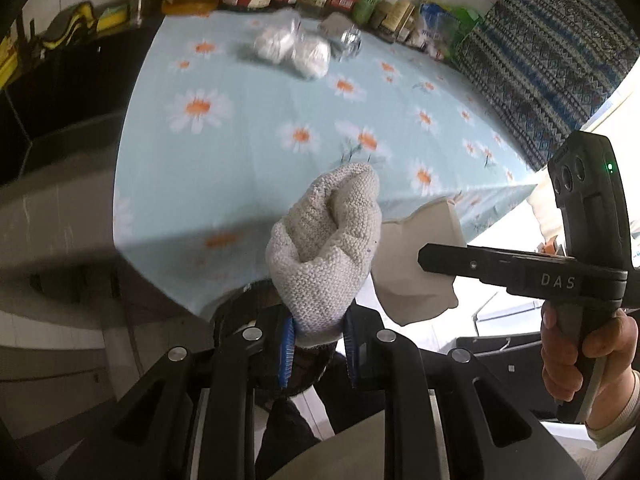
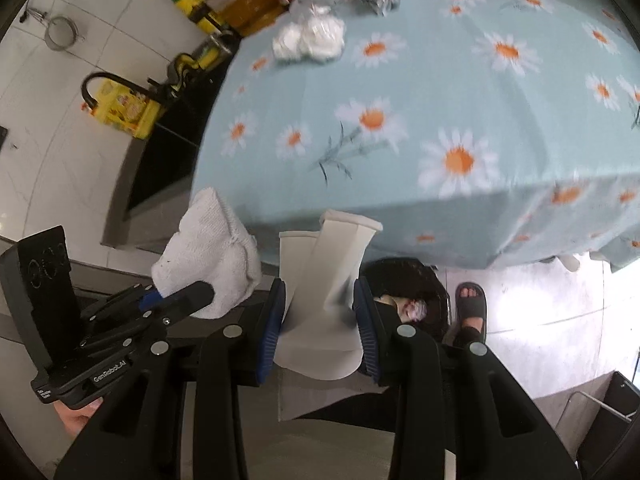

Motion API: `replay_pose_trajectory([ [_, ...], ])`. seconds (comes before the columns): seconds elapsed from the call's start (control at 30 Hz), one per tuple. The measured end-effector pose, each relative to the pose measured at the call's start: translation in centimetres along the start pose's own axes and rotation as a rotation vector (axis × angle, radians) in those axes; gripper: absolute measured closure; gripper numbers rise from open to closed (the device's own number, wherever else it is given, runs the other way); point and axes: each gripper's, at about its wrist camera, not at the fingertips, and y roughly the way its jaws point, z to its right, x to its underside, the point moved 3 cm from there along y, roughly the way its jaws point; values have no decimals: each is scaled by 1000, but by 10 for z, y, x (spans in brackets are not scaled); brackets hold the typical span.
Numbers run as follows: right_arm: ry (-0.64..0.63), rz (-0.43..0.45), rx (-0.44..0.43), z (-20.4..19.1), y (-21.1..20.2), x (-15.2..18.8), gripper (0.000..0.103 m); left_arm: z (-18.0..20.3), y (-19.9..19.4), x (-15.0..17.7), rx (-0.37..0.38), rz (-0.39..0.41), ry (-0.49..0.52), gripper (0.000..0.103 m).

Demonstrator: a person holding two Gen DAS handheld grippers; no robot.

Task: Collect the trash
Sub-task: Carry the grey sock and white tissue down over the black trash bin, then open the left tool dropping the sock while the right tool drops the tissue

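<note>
Both grippers loaded, held off the counter's near edge.

Left wrist view: we found the left gripper (image 1: pixel 316 344) fingers clamped on a knit glove (image 1: pixel 326 248), clear of the counter (image 1: pixel 248 152). Right wrist view: right gripper (image 2: pixel 320 320) fingers pinched a pale paper piece (image 2: pixel 332 272) above the black bin (image 2: pixel 416 280); crumpled tissues (image 2: pixel 310 38) lay far back.

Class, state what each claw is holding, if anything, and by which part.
Left claw grips the knitted glove by its cuff end. Right claw grips the pale folded paper piece across its middle.

Knit glove (image 1: pixel 324 252) bunched upright, flat grey sheet (image 2: pixel 320 300) beside it, crumpled tissues (image 1: pixel 294 46) on table
</note>
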Motion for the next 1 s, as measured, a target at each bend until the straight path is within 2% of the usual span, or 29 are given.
replay_pose_trajectory([
  [0.33, 27, -90, 57, 19, 47, 29, 66, -20, 39, 39, -13, -108, -46, 84],
  [0.67, 127, -178, 74, 50, 97, 56, 66, -42, 95, 80, -33, -256, -103, 84],
  [1.0, 164, -261, 117, 75, 143, 71, 66, -56, 137, 102, -49, -358, -142, 84],
])
